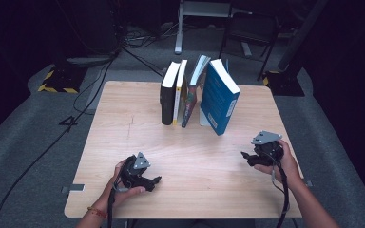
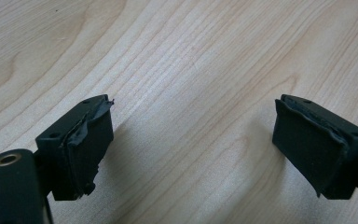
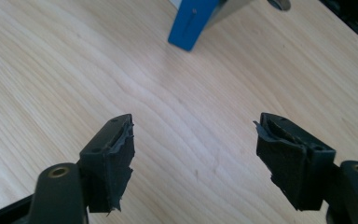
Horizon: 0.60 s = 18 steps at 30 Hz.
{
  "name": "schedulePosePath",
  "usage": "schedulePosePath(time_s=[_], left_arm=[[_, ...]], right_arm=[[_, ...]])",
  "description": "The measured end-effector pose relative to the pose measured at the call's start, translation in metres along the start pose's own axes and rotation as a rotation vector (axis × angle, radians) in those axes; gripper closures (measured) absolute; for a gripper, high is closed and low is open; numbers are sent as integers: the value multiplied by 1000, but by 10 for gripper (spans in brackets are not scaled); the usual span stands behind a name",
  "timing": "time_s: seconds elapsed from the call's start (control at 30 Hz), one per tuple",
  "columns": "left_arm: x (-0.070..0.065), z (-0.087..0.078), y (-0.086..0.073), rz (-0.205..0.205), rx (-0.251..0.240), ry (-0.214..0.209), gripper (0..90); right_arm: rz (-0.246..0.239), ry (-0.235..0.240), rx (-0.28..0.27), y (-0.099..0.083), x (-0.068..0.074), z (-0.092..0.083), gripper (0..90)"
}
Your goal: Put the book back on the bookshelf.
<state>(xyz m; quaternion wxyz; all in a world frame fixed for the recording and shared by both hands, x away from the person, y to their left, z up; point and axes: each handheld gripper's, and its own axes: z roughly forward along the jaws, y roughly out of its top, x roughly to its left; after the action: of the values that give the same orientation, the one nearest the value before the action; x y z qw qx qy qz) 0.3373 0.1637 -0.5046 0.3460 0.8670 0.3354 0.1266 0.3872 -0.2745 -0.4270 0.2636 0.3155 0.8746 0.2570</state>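
The blue book (image 3: pixel 189 25) is cut off by the top edge of the right gripper view — just its lower corner shows, with a blurred grey sliver beside it that cannot be identified. In the high view the print on the blue book's cover (image 1: pixel 217 102) is too small to read. Behind it, a white bookend (image 1: pixel 203 117) is mostly hidden. The floor beyond the table (image 1: pixel 123 99) is dark — the cables and stands there are hard to make out. The person's forearms are cut off by the bottom edge.
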Motion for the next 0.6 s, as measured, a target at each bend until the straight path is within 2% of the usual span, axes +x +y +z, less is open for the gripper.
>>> schedulePosePath(time_s=[0.2, 0.4, 0.6], left_arm=[[0, 0, 0, 0, -1, 0, 122], [0, 0, 0, -1, 0, 0, 122], [0, 0, 0, -1, 1, -1, 121]], right_arm=[[14, -5, 19, -18, -1, 2, 281], [37, 15, 2, -37, -3, -2, 276], [26, 36, -19, -55, -1, -8, 265]])
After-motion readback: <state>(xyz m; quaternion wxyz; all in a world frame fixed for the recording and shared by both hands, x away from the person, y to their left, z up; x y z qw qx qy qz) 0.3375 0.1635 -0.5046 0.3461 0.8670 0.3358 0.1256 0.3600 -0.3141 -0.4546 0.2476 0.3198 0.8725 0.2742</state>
